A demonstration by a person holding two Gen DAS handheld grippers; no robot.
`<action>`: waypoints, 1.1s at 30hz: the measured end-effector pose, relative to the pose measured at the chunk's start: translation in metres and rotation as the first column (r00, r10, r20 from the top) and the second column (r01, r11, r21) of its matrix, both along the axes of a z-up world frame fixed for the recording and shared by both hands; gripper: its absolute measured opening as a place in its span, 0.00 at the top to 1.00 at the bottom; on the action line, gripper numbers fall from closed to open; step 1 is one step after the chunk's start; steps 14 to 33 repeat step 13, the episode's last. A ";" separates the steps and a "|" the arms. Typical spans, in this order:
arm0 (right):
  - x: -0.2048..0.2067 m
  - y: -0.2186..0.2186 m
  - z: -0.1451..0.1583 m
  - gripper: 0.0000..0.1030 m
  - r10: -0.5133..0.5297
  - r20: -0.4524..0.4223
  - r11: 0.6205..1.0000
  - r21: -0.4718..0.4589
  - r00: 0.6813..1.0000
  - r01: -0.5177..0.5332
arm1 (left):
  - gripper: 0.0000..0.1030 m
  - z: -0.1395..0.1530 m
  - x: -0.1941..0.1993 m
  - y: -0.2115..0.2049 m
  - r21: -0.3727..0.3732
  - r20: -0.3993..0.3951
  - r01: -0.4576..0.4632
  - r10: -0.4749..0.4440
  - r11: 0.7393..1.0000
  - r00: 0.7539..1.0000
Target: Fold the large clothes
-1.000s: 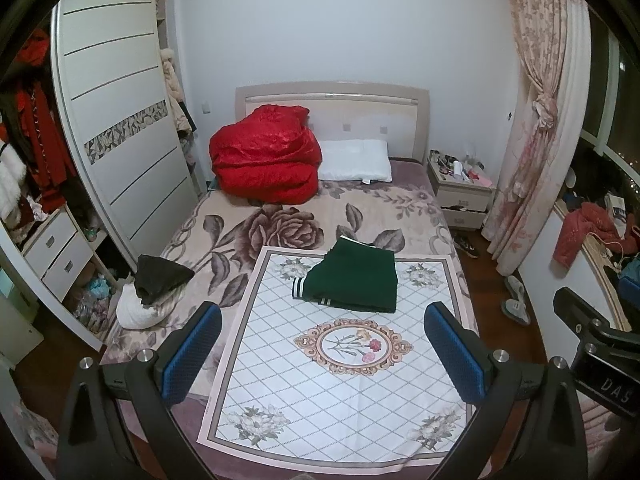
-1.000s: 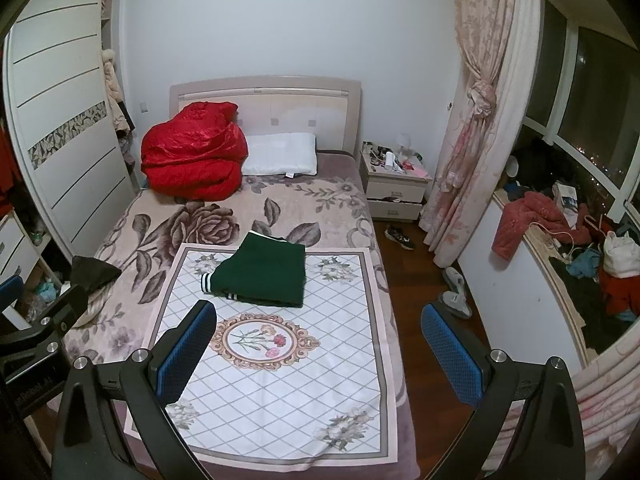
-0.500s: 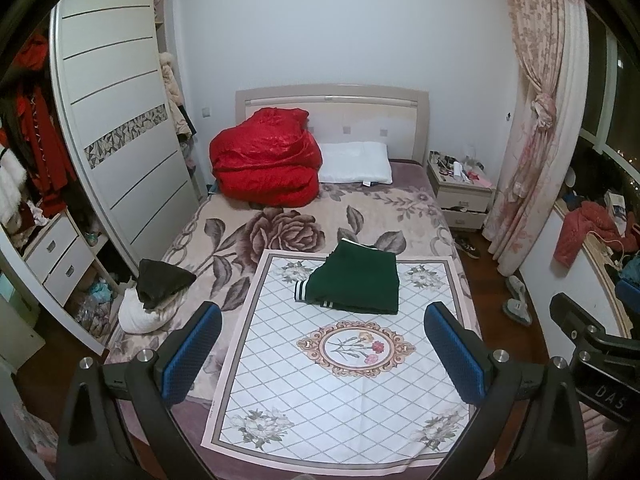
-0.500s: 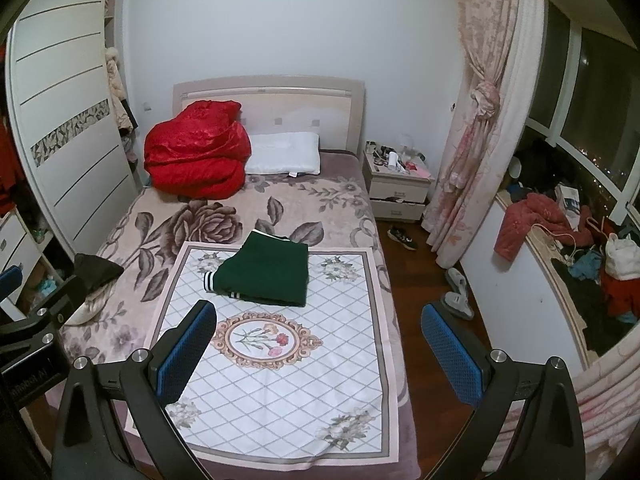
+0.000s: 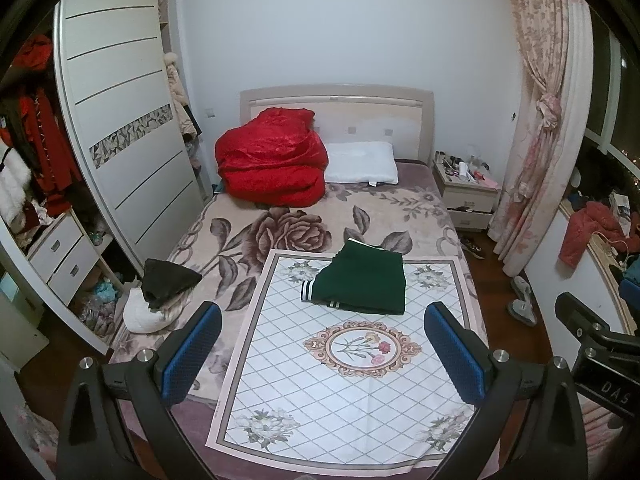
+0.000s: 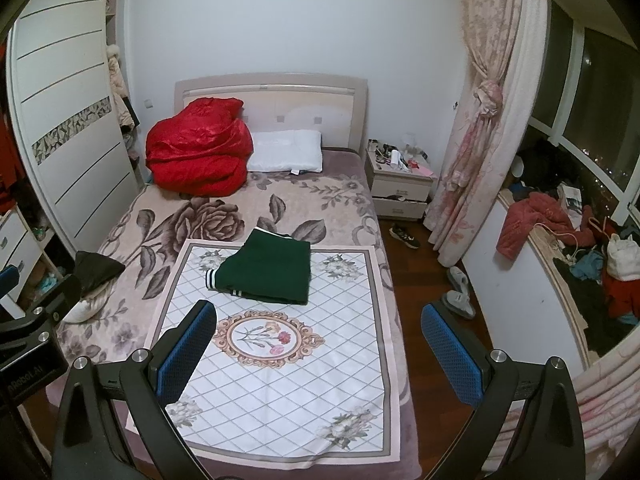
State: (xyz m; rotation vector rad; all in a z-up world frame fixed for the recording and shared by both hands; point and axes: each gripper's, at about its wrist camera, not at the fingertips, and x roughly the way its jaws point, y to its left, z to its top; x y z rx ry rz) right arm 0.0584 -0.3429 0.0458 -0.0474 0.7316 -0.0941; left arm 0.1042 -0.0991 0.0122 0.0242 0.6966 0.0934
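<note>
Left wrist view only: open wardrobe with red clothes. Right wrist view only: messy window ledge. Green sweater, folded flat, striped cuffs showing, at far edge of white cloth on bed. Left gripper and right gripper wide apart, holding nothing.

The right gripper body reads "DAS"; the left gripper body reads "nRobot.AI", its start cut off.

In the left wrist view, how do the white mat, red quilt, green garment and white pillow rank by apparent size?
1. white mat, nearest the camera
2. red quilt
3. green garment
4. white pillow, farthest, so likely understated
</note>
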 end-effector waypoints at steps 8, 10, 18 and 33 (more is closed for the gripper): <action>-0.004 0.001 -0.001 0.00 -0.004 -0.002 1.000 0.001 1.000 0.004 | 0.00 -0.002 0.001 0.006 -0.001 -0.005 -0.005 0.005 1.000 1.000; -0.003 0.003 -0.003 0.00 -0.002 -0.003 1.000 0.000 1.000 0.002 | 0.00 -0.004 -0.001 0.007 -0.002 -0.003 -0.006 0.006 1.000 1.000; 0.000 0.004 -0.003 0.00 -0.001 0.000 1.000 -0.001 1.000 0.001 | 0.00 -0.006 -0.001 0.010 -0.003 -0.003 -0.009 0.009 1.000 1.000; 0.000 0.004 -0.003 0.00 -0.001 0.000 1.000 -0.001 1.000 0.001 | 0.00 -0.006 -0.001 0.010 -0.003 -0.003 -0.009 0.009 1.000 1.000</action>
